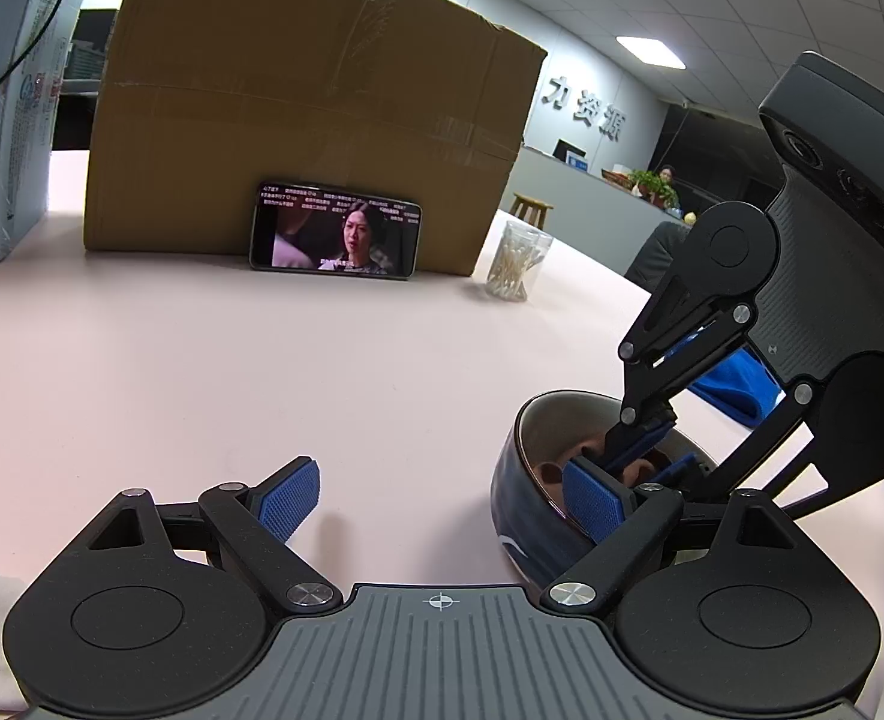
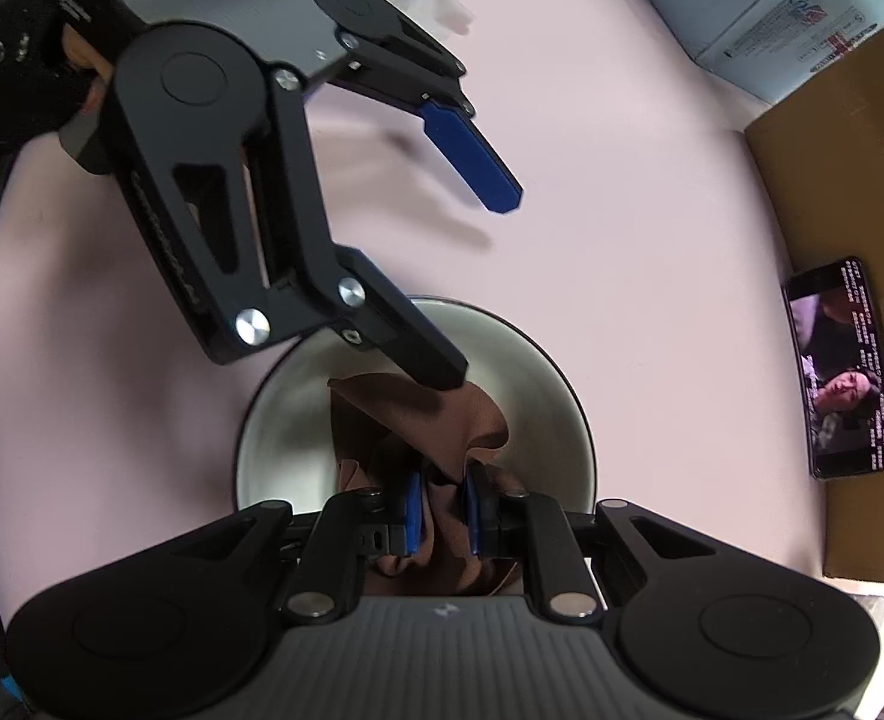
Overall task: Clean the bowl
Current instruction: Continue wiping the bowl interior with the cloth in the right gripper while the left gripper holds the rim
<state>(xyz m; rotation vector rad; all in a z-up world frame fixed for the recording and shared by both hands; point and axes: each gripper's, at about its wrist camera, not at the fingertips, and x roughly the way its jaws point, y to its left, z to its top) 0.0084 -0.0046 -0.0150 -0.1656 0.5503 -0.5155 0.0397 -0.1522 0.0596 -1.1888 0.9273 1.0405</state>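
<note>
The bowl (image 2: 532,396) sits on the pale pink table (image 1: 262,372), near the right side of the left wrist view. It is round, dark blue on the outside and smooth grey-white inside. A soft brown cloth (image 2: 442,420) lies crumpled inside it. The right gripper (image 2: 442,504) points down into the bowl, and its blue bumpy pads (image 2: 412,510) squeeze tight on the brown cloth. The left gripper (image 1: 442,498) is spread wide apart, with one finger inside the bowl's near rim and the other out over the table, gripping nothing. Far back stands a big cardboard box (image 1: 310,120) with a phone (image 1: 334,234) leaning on it. A clear jar of cotton swabs (image 1: 517,261) stands to the right of the box.
</note>
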